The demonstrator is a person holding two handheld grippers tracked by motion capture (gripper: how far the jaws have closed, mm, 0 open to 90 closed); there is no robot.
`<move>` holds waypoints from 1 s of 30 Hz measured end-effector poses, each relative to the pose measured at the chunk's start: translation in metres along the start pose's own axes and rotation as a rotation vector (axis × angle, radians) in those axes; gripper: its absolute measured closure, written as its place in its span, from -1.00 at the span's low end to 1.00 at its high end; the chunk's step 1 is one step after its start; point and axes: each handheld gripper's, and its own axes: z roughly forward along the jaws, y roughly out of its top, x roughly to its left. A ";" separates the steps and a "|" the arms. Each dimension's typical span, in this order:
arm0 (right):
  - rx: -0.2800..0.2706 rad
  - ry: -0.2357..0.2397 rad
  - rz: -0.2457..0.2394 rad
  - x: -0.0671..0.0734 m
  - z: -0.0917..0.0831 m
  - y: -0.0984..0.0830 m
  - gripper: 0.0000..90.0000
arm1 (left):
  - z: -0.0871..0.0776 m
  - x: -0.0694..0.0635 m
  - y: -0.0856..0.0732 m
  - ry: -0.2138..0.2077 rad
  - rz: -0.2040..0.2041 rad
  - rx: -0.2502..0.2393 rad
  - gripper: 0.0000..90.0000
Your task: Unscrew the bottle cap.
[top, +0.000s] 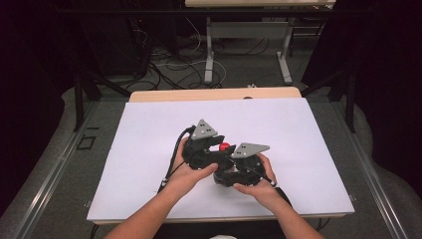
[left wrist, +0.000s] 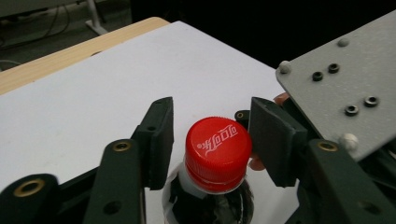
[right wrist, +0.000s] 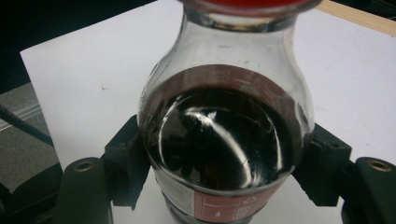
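Clamping the bottle (right wrist: 224, 140) by its dark, liquid-filled body, the right gripper (right wrist: 224, 186) presses one pad on each side of it and holds it just above the white table (top: 149, 149), a grip that looks meant to stop the bottle turning. Over the bottle's top, the left gripper (left wrist: 212, 140) has its pads (left wrist: 161, 140) apart, one either side of the red cap (left wrist: 215, 151) with a gap showing, so it seems placed for unscrewing
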 end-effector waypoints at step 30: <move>-0.002 -0.009 -0.015 0.004 0.001 0.000 -0.34 | 0.002 -0.008 -0.001 0.018 0.077 0.012 0.36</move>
